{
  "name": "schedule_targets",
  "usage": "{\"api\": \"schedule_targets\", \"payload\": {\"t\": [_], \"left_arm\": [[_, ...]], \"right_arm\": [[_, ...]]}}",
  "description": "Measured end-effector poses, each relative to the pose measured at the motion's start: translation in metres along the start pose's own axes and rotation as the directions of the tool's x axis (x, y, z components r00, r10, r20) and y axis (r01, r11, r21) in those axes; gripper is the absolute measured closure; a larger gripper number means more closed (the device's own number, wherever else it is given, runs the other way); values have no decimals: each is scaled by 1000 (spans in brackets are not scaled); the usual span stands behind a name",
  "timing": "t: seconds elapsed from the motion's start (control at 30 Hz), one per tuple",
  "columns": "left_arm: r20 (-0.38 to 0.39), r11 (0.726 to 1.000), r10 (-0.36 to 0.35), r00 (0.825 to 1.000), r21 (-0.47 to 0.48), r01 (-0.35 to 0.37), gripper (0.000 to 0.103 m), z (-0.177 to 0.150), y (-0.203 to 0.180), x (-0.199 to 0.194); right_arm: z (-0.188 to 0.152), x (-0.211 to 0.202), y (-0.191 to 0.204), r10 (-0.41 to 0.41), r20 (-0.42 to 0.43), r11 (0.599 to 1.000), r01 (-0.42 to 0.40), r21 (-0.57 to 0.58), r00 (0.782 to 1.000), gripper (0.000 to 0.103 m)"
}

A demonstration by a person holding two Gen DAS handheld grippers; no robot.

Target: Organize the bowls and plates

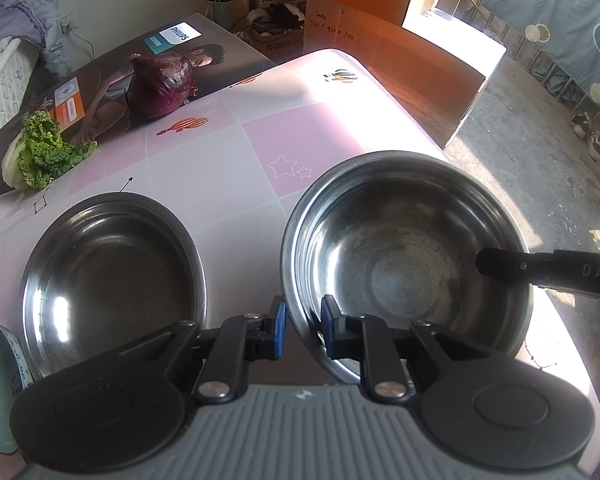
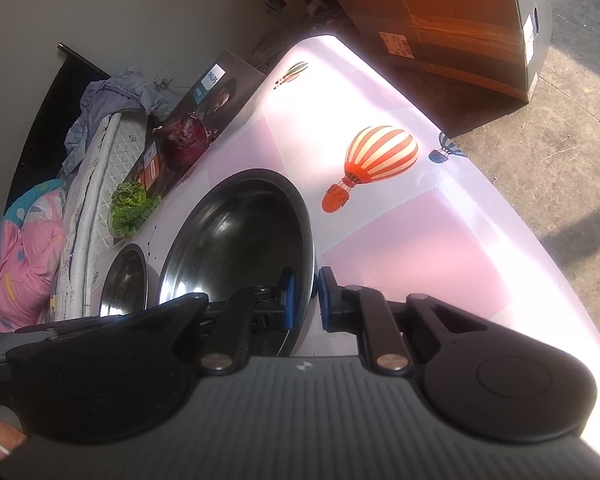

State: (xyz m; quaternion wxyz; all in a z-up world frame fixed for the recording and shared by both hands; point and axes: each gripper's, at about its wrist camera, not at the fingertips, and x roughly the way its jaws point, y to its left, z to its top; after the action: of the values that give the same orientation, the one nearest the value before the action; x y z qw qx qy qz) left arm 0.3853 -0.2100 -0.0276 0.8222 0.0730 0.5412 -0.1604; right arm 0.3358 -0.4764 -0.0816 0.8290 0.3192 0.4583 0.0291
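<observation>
A pink-checked table filled both views; at lower right of the left wrist view, a steel bowl sat with its rim clamped by the left gripper and, opposite, by the right gripper; a second steel bowl rested just beside it, lower left; a red cabbage and lettuce lay upper left.
</observation>
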Motion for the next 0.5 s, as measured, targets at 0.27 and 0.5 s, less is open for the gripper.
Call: {"api": "schedule_targets", "payload": {"t": [0.27, 0.5], "left_arm": [[36, 1000, -4, 999, -6, 4, 84, -6, 8, -27], [73, 999, 6, 997, -35, -3, 84, -15, 34, -56]], "right_arm": [[-3, -21, 21, 8, 21, 1000, -8, -26, 1000, 92], [-8, -32, 56, 26, 26, 997, -24, -69, 999, 92]]}}
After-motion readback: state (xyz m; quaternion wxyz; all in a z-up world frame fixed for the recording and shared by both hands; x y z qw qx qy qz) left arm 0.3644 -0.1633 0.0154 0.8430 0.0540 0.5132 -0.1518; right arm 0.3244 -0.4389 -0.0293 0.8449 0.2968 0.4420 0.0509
